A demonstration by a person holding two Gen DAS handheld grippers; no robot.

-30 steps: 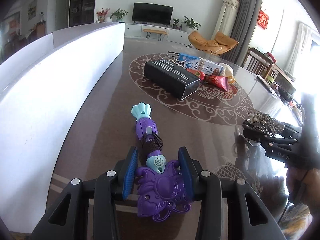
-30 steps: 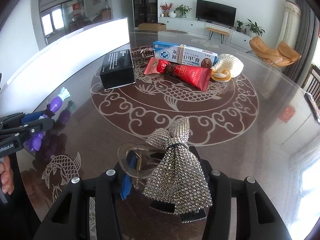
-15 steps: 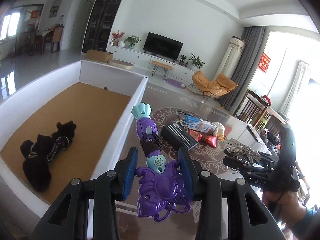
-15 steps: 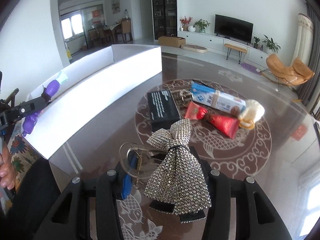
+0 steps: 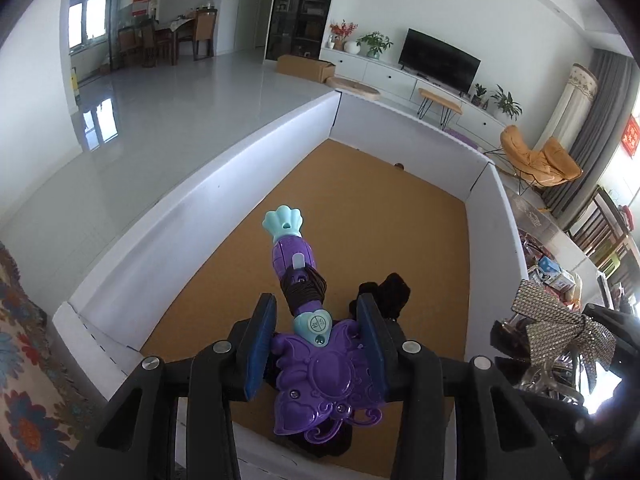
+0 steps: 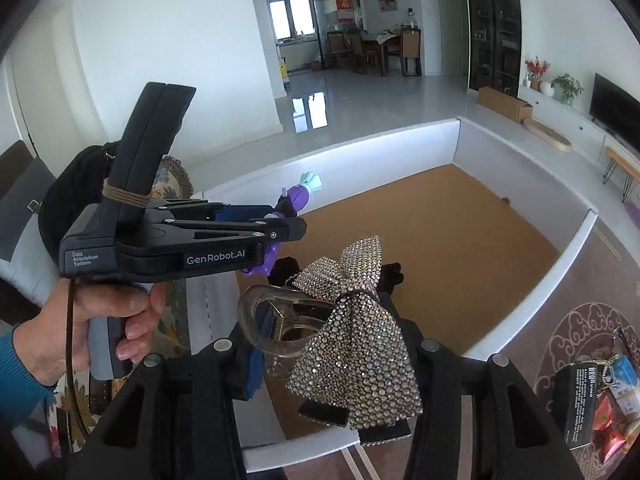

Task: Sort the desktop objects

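My left gripper (image 5: 316,320) is shut on a purple toy wand (image 5: 294,252) with a teal shell tip, held over the brown floor of a large white box (image 5: 200,216). A black fuzzy item (image 5: 390,290) lies in the box just under the wand. My right gripper (image 6: 324,332) is shut on a rhinestone bow hair clip (image 6: 356,344) with a clear plastic claw (image 6: 276,320), above the box's near corner. In the right wrist view the left gripper (image 6: 280,228) hangs to the left, a hand (image 6: 80,328) on its grip, the wand (image 6: 300,196) poking out.
The box's white wall (image 6: 520,320) runs between the brown floor and the patterned table. On the table at the lower right lie a black carton (image 6: 580,404) and red packets (image 6: 612,420). A flowered cloth (image 5: 24,360) lies left of the box.
Both grippers have swung left and up from over the table to over the white box, each keeping its object. The table items have slid to the right edge of both views.
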